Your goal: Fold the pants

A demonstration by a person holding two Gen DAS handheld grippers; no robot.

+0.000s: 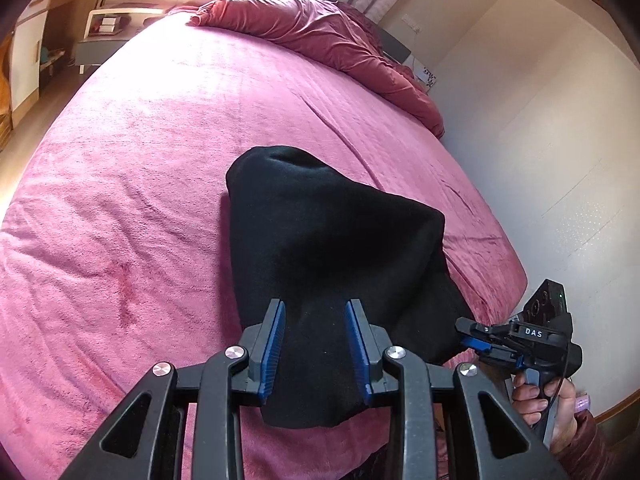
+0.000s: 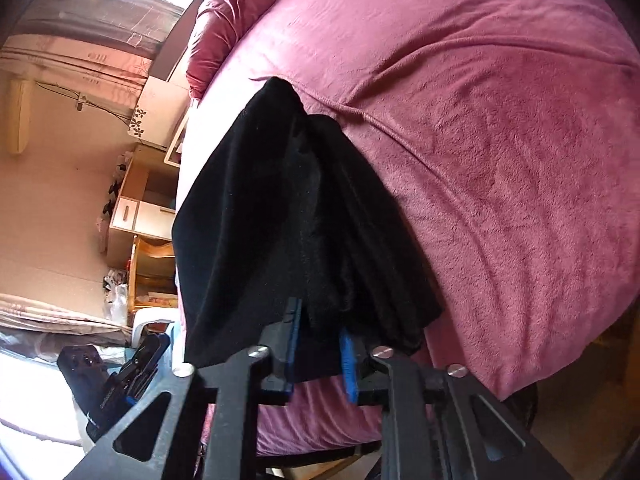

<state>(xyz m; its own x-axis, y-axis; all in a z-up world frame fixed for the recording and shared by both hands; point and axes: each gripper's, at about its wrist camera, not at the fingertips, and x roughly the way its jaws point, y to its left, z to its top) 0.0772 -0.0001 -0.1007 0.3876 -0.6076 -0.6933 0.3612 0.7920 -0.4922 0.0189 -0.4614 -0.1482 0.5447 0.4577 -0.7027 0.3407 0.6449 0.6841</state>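
Lying on the pink bedspread (image 1: 132, 184) near the bed's near edge, the black pants (image 1: 320, 240) form a bunched, folded heap whose near end is lifted off the cover by 2 grippers. The left gripper (image 1: 316, 350) has its blue-padded fingers (image 1: 276, 344) on either side of a thick fold of the black cloth, which fills the gap between them and hangs out below; the pads press against the fabric, so the fingers are clamped on the pants. The right gripper (image 1: 476, 338) shows at the lower right of the left wrist view, held in a hand (image 1: 548, 408), its tip meeting the right corner of the pants. In the right wrist view the right gripper (image 2: 320, 354) has its fingers (image 2: 348, 364) close together around a hanging layer of the pants (image 2: 288, 216), gripping it, while the rest drapes up over the bedspread (image 2: 500, 140) toward the bed's far side. The left gripper (image 2: 140, 364) appears at the lower left there, past the bed's edge. A crumpled red duvet (image 1: 320, 32) lies along the far edge of the bed.
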